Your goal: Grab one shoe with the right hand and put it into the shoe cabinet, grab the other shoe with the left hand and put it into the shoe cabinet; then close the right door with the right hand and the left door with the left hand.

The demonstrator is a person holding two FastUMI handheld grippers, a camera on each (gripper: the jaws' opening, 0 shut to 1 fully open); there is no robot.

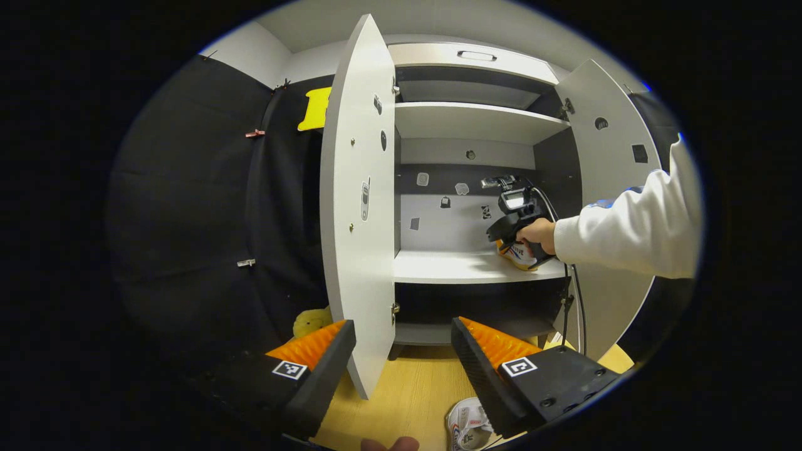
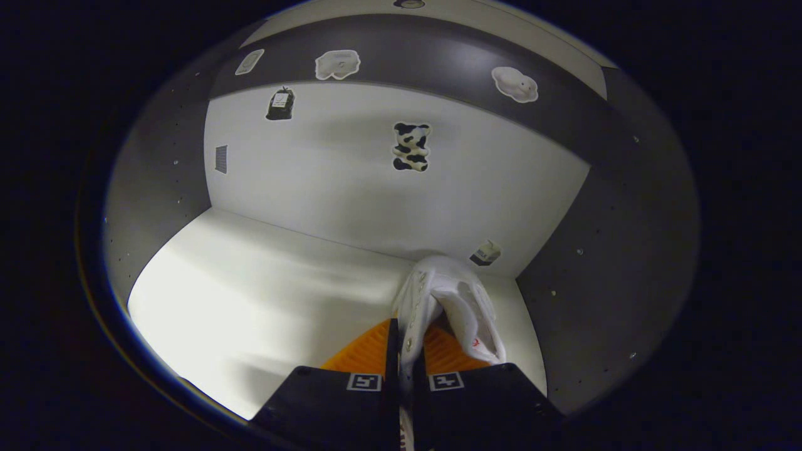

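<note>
Black cloth (image 1: 188, 207) of the booth hangs at the far left of the left gripper view, and a yellow soft object (image 1: 311, 321) sits low beside it on the floor. Next to it comes the left door (image 1: 358, 200) of the shoe cabinet (image 1: 467, 119), standing wide open with its edge toward the camera. The left gripper (image 1: 401, 363) hovers above the wooden floor (image 1: 407, 388) in front of the cabinet; its two fingers stand far apart and hold nothing, and the lower edge of the left door is seen between them. Low in this view, just beside the right finger, the second shoe (image 1: 468, 426), a white one, lies on the floor. Further right, inside the cabinet, the middle shelf (image 1: 451, 266) is white, and on its right end the right gripper (image 1: 519, 227) is held by a hand (image 1: 537, 233) in a white sleeve (image 1: 626, 232), with the first shoe (image 1: 520, 255) under it, touching the shelf. The right door (image 1: 604, 156) is open too. In the right gripper view the white shelf spreads from the left, the back wall (image 2: 351, 181) carries small stickers, and at the right the right gripper's fingers are closed tightly on the upper edge of the white shoe, which rests in the right rear corner of the compartment, close to the dark side wall (image 2: 601, 269).
</note>
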